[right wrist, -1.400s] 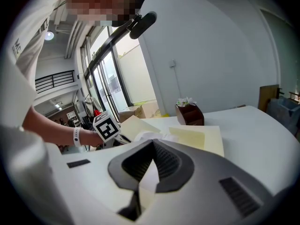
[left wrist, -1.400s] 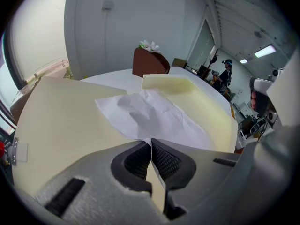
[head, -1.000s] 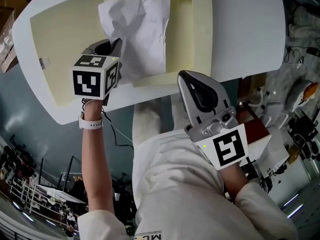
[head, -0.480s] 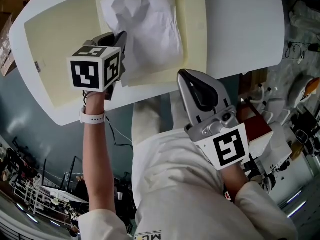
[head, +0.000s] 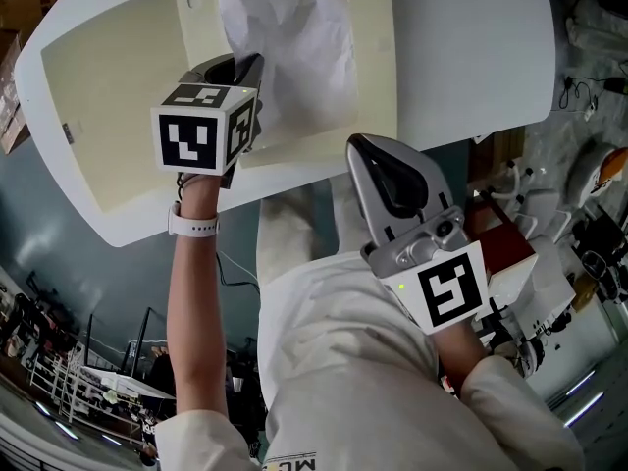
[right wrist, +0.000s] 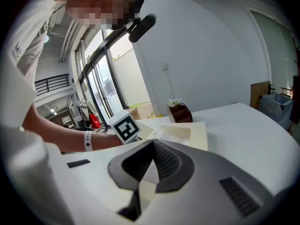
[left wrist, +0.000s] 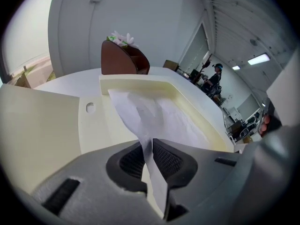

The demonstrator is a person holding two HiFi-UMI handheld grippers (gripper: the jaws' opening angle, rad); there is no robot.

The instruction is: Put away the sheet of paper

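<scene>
The white, creased sheet of paper (head: 294, 47) lies in the tray half of an open cream folder (head: 378, 77) on the white table. My left gripper (head: 250, 69) is shut on the sheet's near left edge. In the left gripper view the paper (left wrist: 157, 114) runs from the tray down between the closed pads (left wrist: 164, 161), held edge-on. My right gripper (head: 365, 153) hangs close to my body, off the table's near edge. In the right gripper view, that gripper (right wrist: 151, 146) is shut with nothing in it.
The folder's flat cream flap (head: 108, 96) lies open to the left of the tray. A brown holder (left wrist: 123, 57) with white flowers stands on the table beyond the folder. The white table (head: 471, 47) stretches to the right. Shelves and equipment (head: 579, 234) crowd the floor at right.
My left gripper has moved right with the paper's edge held, dragging the sheet further over the tray. The right gripper has stayed where it was.
</scene>
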